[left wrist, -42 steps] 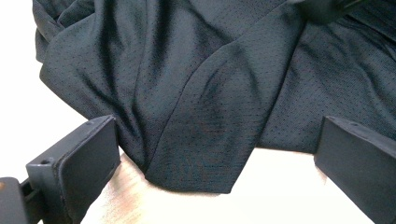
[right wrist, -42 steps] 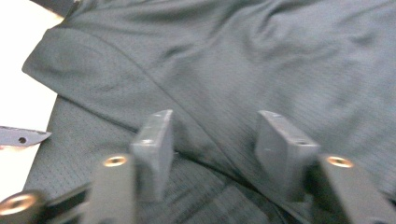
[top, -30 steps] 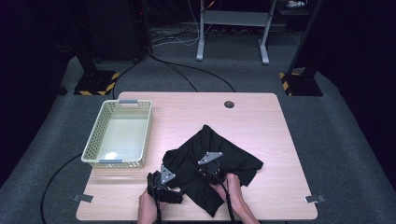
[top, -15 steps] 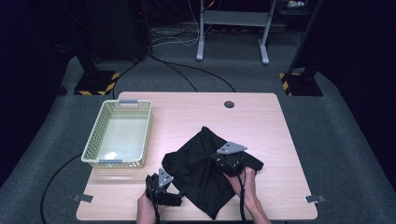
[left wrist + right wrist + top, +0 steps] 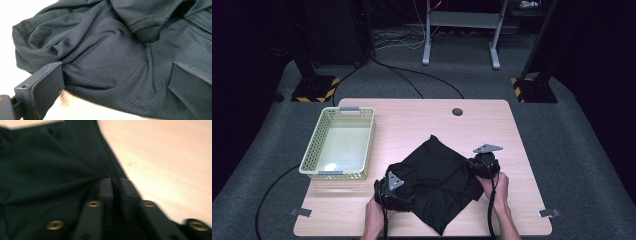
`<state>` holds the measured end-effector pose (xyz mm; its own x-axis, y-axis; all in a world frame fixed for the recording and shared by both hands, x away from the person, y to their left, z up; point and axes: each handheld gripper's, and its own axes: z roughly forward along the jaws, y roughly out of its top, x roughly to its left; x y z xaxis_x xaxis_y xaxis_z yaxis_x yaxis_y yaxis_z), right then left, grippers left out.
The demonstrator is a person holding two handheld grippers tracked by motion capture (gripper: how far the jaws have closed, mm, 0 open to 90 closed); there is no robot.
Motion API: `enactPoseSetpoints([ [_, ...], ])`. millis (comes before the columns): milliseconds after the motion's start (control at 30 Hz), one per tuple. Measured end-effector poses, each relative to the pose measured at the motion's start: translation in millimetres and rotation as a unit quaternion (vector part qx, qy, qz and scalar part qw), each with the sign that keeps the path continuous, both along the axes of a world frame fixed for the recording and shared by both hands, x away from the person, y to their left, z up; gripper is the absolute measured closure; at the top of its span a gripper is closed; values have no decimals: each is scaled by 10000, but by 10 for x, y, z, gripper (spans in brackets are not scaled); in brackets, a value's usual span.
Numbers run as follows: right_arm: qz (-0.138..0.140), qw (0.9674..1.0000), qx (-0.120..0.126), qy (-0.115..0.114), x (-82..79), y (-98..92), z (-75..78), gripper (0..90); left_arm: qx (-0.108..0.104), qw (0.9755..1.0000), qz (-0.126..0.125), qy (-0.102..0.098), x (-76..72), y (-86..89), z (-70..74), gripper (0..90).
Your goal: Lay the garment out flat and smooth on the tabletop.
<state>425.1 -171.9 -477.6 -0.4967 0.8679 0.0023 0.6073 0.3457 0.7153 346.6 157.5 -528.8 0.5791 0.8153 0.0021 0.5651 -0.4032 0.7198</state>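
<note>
The black shirt (image 5: 437, 187) lies crumpled on the near half of the table (image 5: 412, 120), at about five o'clock from the basket (image 5: 339, 142). Over the last second the right gripper (image 5: 482, 165) has carried the garment's right edge outward toward three o'clock, so the cloth now spreads wider than before, which I judge to be a pull that opens it out flat. Its jaws have just been opening slightly, yet in the right gripper view they stand nearly together with a fold of the dark fabric (image 5: 50, 170) pinched between them. The left gripper (image 5: 392, 192) has kept its place at the shirt's near left corner; its jaws stand apart, and the mesh cloth (image 5: 112, 57) bunches between them without being pressed. The fabric is thin, finely perforated and creased, with a hemmed sleeve opening at its far side.
</note>
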Motion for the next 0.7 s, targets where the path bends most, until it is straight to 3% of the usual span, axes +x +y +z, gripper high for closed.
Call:
enactPoseSetpoints([
  [67, 57, 9999, 23, 156, -11, 2, -62, 630, 12, 10000, -12, 0, 2, 0, 0, 0],
  [200, 34, 10000, 19, 53, -96, 21, 9, 316, 27, 10000, -33, -7, 3, -2, -2, 0],
  [400, 699, 9975, 68, 71, -251, 211, 214, 50, 23, 10000, -30, 1, 3, -2, -3, 0],
  [533, 1170, 9931, -69, -1, -337, 514, 235, 0, 18, 10000, -26, 6, 4, -2, -3, 0],
  [600, 1441, 9893, -205, 86, -350, 683, 183, 0, -7, 10000, -18, 24, 8, 4, -1, 0],
  [700, 1652, 9846, -534, 220, -331, 853, 37, 0, -343, 9994, 12, 40, 56, 45, 13, 0],
])
